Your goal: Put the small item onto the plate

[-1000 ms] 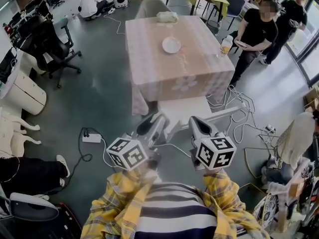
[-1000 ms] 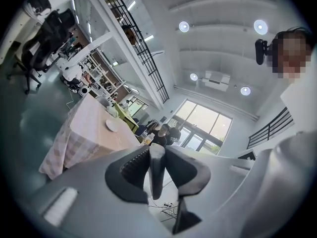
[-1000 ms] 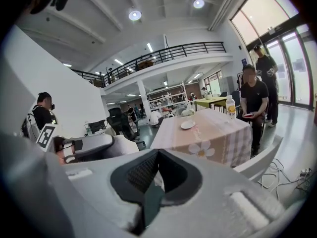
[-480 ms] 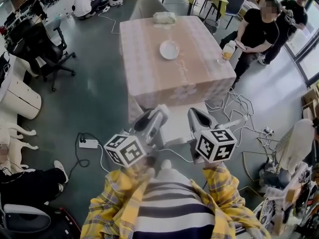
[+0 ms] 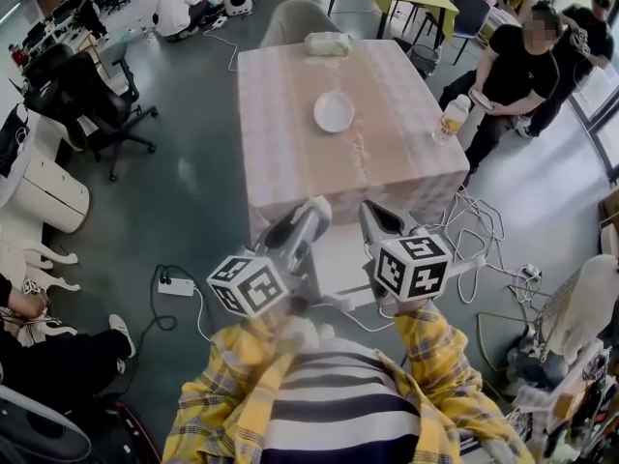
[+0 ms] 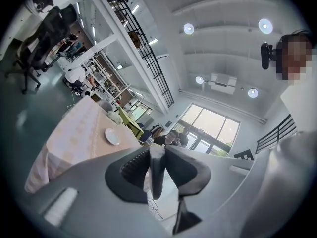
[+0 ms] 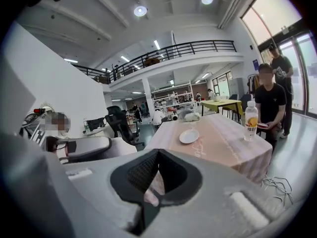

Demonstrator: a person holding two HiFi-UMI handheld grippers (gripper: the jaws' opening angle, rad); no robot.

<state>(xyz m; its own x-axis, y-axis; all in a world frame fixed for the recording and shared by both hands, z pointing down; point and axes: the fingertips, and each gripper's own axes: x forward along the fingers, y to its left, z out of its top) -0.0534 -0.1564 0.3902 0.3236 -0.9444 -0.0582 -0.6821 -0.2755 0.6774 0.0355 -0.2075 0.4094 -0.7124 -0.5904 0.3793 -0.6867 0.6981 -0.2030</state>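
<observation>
The item (image 6: 157,175) showed only in your left gripper view: a narrow pale strip standing upright, pinched between the jaws (what it was, I could not tell). In the head view your left gripper (image 5: 315,209) hid it completely, and the marker cubes covered your hands. Your right gripper (image 7: 157,152) was clenched on nothing; its tips met, and only a sliver of the table (image 7: 218,143) showed through the gap below them. The plate (image 5: 334,111) was white, round and bare, near the middle of the table, well apart from the item, which you held near the table's near edge. The bottle (image 7: 250,120) at the table's edge was plain in the right gripper view and head view; I could not find it in the left.
</observation>
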